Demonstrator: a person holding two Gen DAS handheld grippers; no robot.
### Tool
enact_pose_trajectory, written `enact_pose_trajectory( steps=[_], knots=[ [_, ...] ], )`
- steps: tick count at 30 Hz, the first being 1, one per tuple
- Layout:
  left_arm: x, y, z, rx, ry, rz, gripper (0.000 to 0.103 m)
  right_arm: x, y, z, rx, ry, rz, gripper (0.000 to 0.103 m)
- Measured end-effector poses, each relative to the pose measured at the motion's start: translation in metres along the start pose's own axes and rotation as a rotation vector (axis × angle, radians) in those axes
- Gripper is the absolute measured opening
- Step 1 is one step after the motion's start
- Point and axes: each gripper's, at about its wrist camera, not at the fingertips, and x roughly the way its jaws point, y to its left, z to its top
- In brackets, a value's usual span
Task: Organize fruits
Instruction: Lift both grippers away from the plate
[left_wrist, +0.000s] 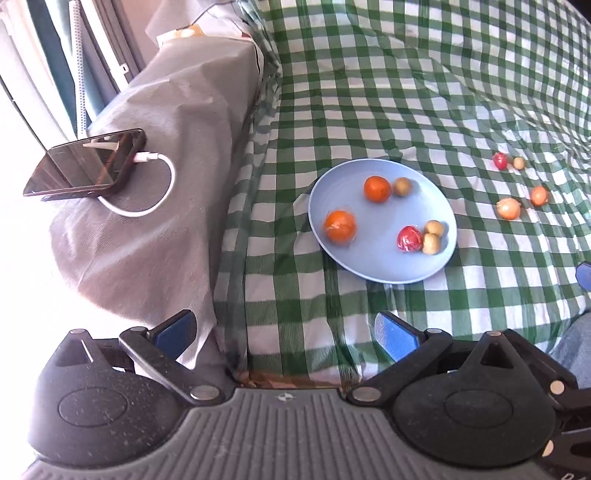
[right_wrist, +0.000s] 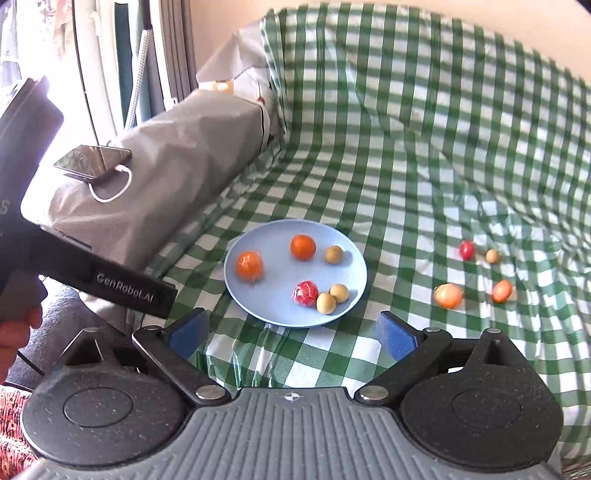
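Note:
A light blue plate (left_wrist: 369, 262) (right_wrist: 273, 299) lies on a green checked cloth and holds two orange fruits (left_wrist: 340, 226) (right_wrist: 249, 265), a red fruit (left_wrist: 409, 239) (right_wrist: 306, 292) and three small tan fruits (left_wrist: 431, 243) (right_wrist: 326, 303). To its right on the cloth lie a small red fruit (left_wrist: 500, 161) (right_wrist: 467, 249), a tan one (left_wrist: 519, 163) (right_wrist: 492, 256), a pale orange one (left_wrist: 509, 208) (right_wrist: 448, 295) and an orange one (left_wrist: 539, 195) (right_wrist: 502, 290). My left gripper (left_wrist: 286, 334) is open and empty, short of the plate. My right gripper (right_wrist: 293, 332) is open and empty, just before the plate's near rim.
A grey-covered armrest (left_wrist: 166, 177) (right_wrist: 177, 155) at the left carries a phone (left_wrist: 88, 162) (right_wrist: 92, 160) with a white cable (left_wrist: 162, 184). The left gripper's black body (right_wrist: 74, 258) crosses the right wrist view. The checked cloth (left_wrist: 406, 92) (right_wrist: 424, 129) covers seat and back.

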Motion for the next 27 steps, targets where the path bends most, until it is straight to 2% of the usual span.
enact_pose_trajectory(
  steps=[11,17,27],
  knots=[
    [-0.038,-0.013,-0.020,0.037,-0.078,-0.021,0.103,-0.047,0.011,-0.013,-0.033,-0.084,-0.049,0.100],
    [-0.042,-0.015,-0.020,0.043,-0.093,-0.013,0.103,-0.051,0.010,-0.013,-0.025,-0.105,-0.060,0.100],
    [-0.035,-0.011,-0.019,0.036,-0.069,-0.003,0.103,-0.045,0.011,-0.012,-0.026,-0.091,-0.048,0.100]
  ],
)
